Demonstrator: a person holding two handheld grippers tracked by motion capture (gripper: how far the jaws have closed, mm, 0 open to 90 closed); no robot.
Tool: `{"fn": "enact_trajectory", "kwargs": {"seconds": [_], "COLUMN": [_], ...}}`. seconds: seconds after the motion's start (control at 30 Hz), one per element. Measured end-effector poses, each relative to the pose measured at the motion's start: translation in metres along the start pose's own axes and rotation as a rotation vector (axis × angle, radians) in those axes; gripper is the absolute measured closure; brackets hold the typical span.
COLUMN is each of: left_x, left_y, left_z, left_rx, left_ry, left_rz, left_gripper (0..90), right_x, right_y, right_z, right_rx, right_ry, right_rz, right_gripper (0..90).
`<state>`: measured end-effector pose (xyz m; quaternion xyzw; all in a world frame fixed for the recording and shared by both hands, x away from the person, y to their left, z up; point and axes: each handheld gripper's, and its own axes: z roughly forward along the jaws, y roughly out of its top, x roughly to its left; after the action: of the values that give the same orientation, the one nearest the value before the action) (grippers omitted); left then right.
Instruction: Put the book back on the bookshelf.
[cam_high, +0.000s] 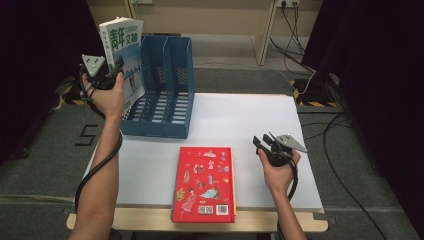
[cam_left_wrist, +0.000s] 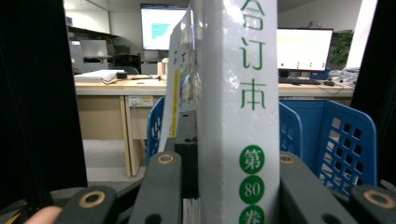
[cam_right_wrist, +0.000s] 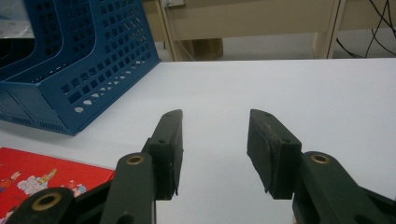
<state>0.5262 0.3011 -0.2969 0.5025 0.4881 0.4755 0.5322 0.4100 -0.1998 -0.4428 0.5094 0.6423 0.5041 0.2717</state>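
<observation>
1 white book (cam_high: 124, 52) with green characters on spine and cover, held upright in the air above the left end of the blue file rack (cam_high: 165, 90), over its leftmost slot. Left gripper (cam_high: 116, 67) is clamped on it: in the left gripper view the black jaws press both sides of the thick white spine (cam_left_wrist: 238, 116), green lettering running down it. Left hand (cam_high: 107, 95) is raised above the table's far-left corner. Rack has 3 slots, perforated blue walls, sits on the white table (cam_high: 250, 125) at its far-left part. 1 red book (cam_high: 204, 184) lies flat near the front edge, cover with cartoon figures up, well apart from the rack. Right gripper (cam_high: 263, 142) rests low over the table right of the red book, jaws spread with nothing between them; right gripper view shows bare white tabletop in the gap, rack corner (cam_right_wrist: 70, 70) at left, red book's corner (cam_right_wrist: 42, 177) at lower left. Right hand (cam_high: 277, 172) is on the grip, cable trailing down.
</observation>
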Motion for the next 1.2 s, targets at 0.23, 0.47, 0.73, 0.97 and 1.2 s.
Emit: {"fn": "enact_trajectory", "kwargs": {"seconds": [0.23, 0.47, 0.73, 0.97, 1.2], "left_x": [-0.003, -0.004, -0.002, -0.011, -0.007], "left_y": [-0.003, -0.006, -0.011, -0.009, -0.009], "left_z": [0.007, 0.011, 0.019, 0.019, 0.02], "left_rx": [-0.004, -0.015, -0.009, -0.014, -0.013], "left_ry": [-0.023, -0.045, -0.045, -0.065, -0.067], "left_rz": [-0.011, -0.034, -0.044, -0.025, -0.026], "left_gripper": [73.5, 73.5, 73.5, 73.4, 73.4], "right_x": [0.001, 0.001, 0.001, 0.001, 0.001], "right_y": [0.0, -0.001, -0.001, -0.002, -0.003], "right_z": [0.0, 0.001, 0.002, 0.003, 0.004], "right_rx": [-0.001, 0.006, 0.006, 0.007, 0.007], "right_ry": [0.002, 0.0, -0.003, 0.0, 0.001], "right_rz": [-0.002, -0.002, -0.006, -0.005, -0.002], "right_gripper": [56.3, 56.4, 56.4, 56.4, 56.4]}}
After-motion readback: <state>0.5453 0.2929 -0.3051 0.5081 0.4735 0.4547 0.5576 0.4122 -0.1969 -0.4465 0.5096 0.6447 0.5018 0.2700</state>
